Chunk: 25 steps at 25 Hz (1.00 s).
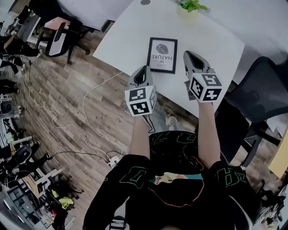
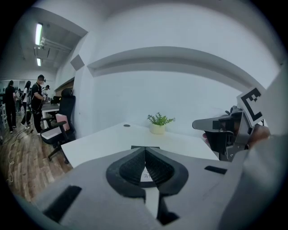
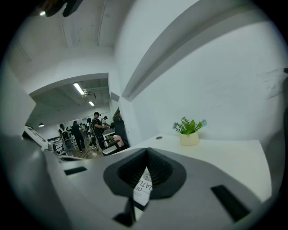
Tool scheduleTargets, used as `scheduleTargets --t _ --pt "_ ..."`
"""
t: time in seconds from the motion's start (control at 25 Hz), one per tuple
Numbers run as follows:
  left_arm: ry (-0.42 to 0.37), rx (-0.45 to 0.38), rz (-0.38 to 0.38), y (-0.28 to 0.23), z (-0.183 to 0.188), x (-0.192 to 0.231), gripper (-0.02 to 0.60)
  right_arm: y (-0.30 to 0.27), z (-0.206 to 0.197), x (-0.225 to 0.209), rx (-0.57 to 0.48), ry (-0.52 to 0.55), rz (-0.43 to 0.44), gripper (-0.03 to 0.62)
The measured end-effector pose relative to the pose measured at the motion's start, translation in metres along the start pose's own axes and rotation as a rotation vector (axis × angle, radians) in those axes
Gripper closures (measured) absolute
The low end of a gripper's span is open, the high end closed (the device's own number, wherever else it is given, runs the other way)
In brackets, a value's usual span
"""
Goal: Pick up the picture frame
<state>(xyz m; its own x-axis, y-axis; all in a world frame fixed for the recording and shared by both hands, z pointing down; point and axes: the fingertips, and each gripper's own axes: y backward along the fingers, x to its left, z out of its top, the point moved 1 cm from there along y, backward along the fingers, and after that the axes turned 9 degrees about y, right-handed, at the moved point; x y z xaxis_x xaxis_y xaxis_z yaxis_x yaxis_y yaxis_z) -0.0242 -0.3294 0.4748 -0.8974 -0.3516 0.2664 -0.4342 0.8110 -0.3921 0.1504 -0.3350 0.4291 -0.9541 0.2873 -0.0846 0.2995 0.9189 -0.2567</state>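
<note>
The picture frame (image 1: 162, 55), black-edged with a white leaf print, lies flat on the white table (image 1: 121, 40). My left gripper (image 1: 144, 69) hovers at the table's near edge, just left of the frame and short of it, jaws shut and empty. My right gripper (image 1: 188, 55) hangs over the table close to the frame's right side, also shut and empty. In the left gripper view the shut jaws (image 2: 145, 149) point at the frame (image 2: 145, 174), which shows through the gap. In the right gripper view part of the print (image 3: 144, 186) shows behind the closed jaws (image 3: 146, 151).
A small potted plant (image 1: 191, 5) stands at the table's far edge. A dark office chair (image 1: 263, 90) sits at the right, another chair (image 1: 60, 36) at the left. Cables (image 1: 90, 126) trail over the wooden floor. People (image 2: 36, 96) stand far off.
</note>
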Motion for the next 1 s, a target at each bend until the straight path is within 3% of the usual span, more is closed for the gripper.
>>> scheduleTargets --t 1.0 --pt "-0.062 0.227 -0.045 -0.1 -0.04 0.042 0.574 -0.078 -0.09 -0.027 0.208 -0.146 -0.112 0.589"
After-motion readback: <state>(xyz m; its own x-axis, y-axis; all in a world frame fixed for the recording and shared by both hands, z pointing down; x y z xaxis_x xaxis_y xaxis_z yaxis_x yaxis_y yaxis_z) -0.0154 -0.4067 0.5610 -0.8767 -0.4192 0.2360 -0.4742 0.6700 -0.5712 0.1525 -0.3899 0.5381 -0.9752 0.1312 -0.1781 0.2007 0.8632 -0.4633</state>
